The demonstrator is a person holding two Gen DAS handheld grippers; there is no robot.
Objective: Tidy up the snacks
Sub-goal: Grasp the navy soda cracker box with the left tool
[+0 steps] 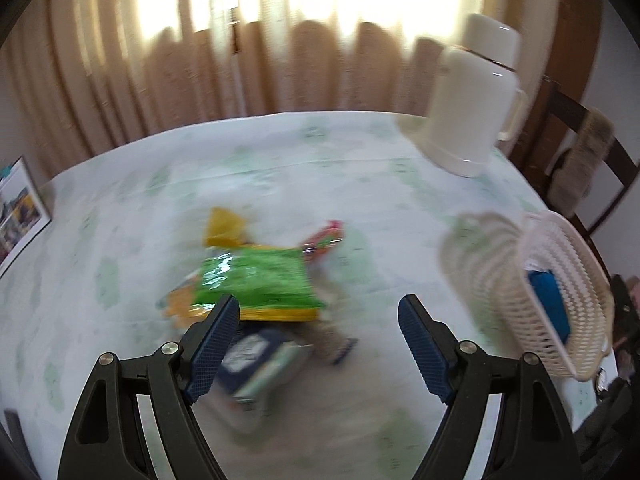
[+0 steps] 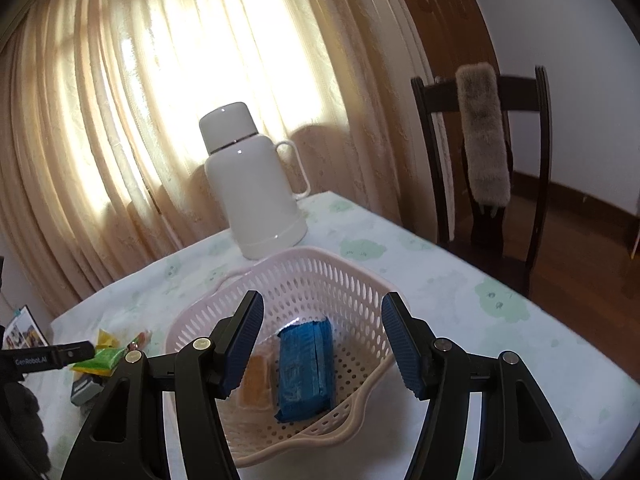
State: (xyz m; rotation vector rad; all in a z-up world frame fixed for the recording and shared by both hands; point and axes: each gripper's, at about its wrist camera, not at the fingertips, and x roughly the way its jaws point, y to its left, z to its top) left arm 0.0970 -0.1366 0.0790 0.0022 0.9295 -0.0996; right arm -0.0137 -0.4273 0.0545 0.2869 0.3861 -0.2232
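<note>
The left hand-held gripper (image 1: 318, 326) hangs with jaws apart and empty over a blurred pile of snack packets (image 1: 256, 280) on the desk (image 1: 120, 216). The right hand-held gripper (image 2: 322, 338), also apart and empty, hovers above the basket (image 2: 304, 264), which holds a blue packet (image 2: 306, 368) and an orange one (image 2: 256, 380).

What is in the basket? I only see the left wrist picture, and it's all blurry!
Observer: A blue plastic-wrapped packet lies flat in the pale perforated plastic basket.
Operator: Anything else in there?
Observer: Yes, a smaller orange packet lies right beside the blue one.
Operator: Where's the other gripper?
Observer: The right gripper hangs over the basket, jaws open, holding nothing.
</note>
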